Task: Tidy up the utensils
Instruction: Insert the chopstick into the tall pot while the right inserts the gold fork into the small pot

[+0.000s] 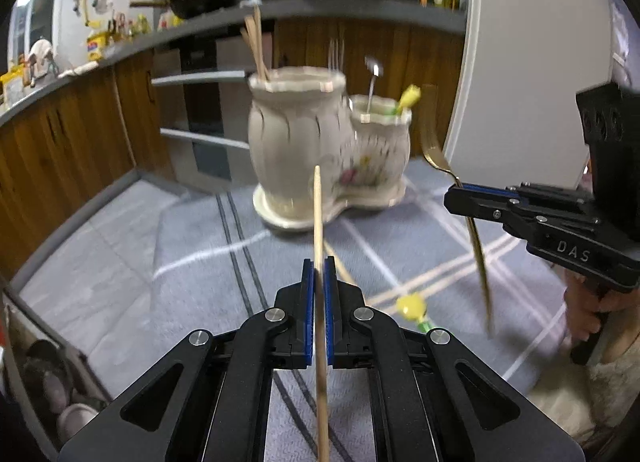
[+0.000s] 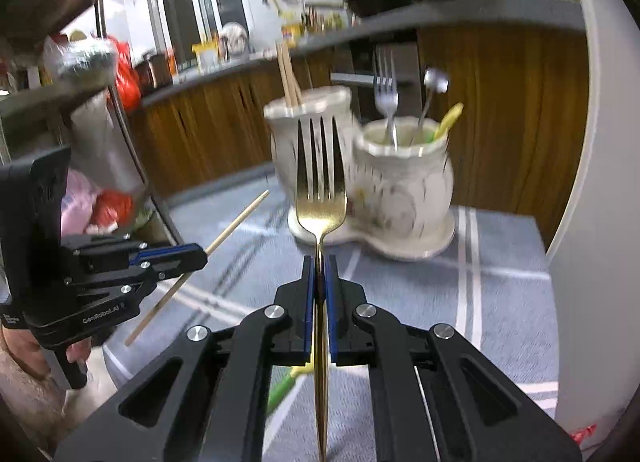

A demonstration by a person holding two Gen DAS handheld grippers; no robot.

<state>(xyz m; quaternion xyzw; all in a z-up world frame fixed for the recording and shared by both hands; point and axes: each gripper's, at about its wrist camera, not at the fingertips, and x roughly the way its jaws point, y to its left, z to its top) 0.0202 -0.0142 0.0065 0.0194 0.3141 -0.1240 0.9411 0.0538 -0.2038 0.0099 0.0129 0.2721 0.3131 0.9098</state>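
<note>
My left gripper (image 1: 319, 262) is shut on a wooden chopstick (image 1: 318, 205) that points up toward a cream ceramic double holder (image 1: 296, 141). My right gripper (image 2: 319, 262) is shut on a gold fork (image 2: 320, 189), tines up, in front of the same holder (image 2: 404, 197). The holder's tall pot carries chopsticks (image 2: 289, 73). Its low pot has a silver fork (image 2: 386, 93), a spoon (image 2: 434, 81) and a yellow-headed utensil (image 2: 450, 117). Another yellow-headed utensil (image 1: 412, 308) and a second chopstick (image 1: 340, 266) lie on the cloth. The right gripper (image 1: 460, 197) shows from the side in the left wrist view, and the left gripper (image 2: 202, 256) in the right wrist view.
A blue-grey checked cloth (image 1: 160, 262) covers the table. Wooden cabinets (image 1: 60, 141) and a grey counter with pans stand behind. A white rounded appliance (image 2: 592, 221) rises at the right. A metal rack (image 2: 120, 121) with bags stands at the left.
</note>
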